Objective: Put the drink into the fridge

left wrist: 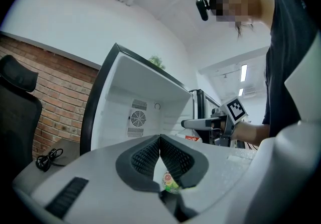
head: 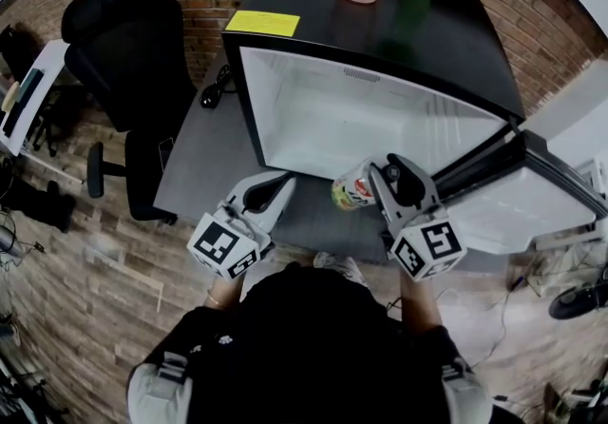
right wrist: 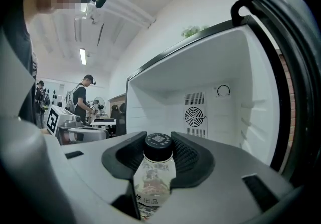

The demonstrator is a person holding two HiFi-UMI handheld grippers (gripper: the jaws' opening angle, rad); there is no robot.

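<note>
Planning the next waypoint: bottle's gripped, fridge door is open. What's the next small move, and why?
Probably ease the right hand-held gripper forward into the fridge. It is shut on the drink bottle, just outside the open compartment, and the door is swung clear.

The drink bottle [right wrist: 153,180] has a printed label whose bottom line appears to read 出品; the rest is blurred. Its cap [right wrist: 158,140] bears a square code. Print on the fridge's [head: 446,51] yellow sticker [head: 262,23] is illegible.
</note>
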